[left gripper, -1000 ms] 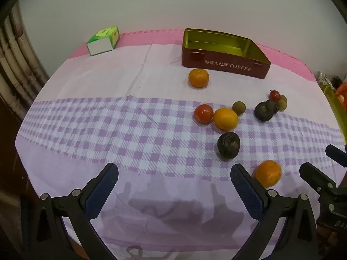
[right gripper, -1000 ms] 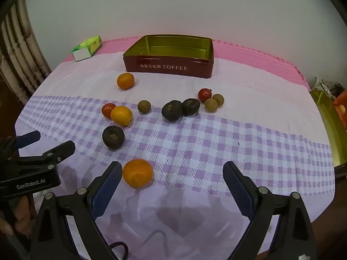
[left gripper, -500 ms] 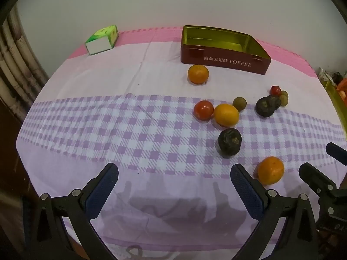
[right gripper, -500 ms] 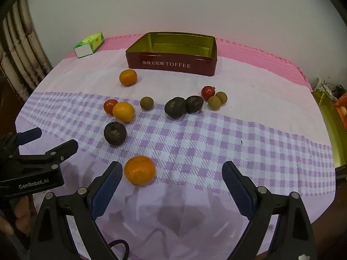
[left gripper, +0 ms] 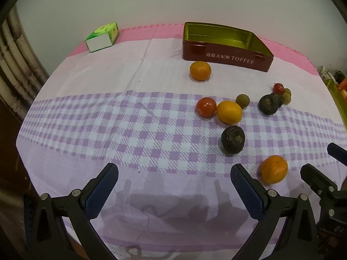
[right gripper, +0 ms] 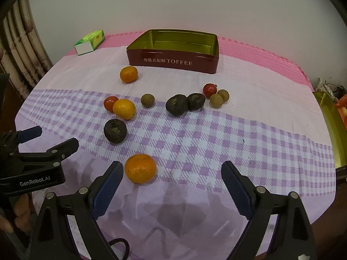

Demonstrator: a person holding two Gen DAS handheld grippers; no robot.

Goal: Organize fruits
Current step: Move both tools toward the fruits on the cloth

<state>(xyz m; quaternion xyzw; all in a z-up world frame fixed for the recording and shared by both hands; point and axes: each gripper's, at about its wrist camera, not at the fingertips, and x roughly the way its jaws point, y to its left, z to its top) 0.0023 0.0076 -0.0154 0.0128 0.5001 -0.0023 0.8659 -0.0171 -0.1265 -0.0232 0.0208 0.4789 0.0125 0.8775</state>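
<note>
**Q:** Which tool is placed to take the first fruit?

**A:** The right tool (right gripper: 172, 174). Its jaws gape wide over the near edge of the counter (right gripper: 271, 99), gripping nothing, and the near orange (right gripper: 140, 168) sits just inside its left finger, close to touching the pad and well short of the right one. The fruit lies left of the tool's centre line.

**Q:** And the left tool?

**A:** The left tool (left gripper: 174, 181) is also spread wide and empty. The same near orange (left gripper: 274, 169) lies outside its right finger, toward the counter's right side, so the right hand looks the nearer by my reading.

**Q:** Where does the fruit have to go?

**A:** Presumably into the open toffee tin (right gripper: 173, 51) at the far edge, straight beyond the scatter. It appears empty.

**Q:** What lies in between?

**A:** A dark fruit (right gripper: 115, 130) just beyond the near orange, then a yellow-orange fruit (right gripper: 124, 109) touching a tomato (right gripper: 110, 103), and another orange (right gripper: 128, 74) close to the tin's front wall. Being round, the near orange offers no long axis to line up with; a small shift left to centre it seems the main need.
</note>
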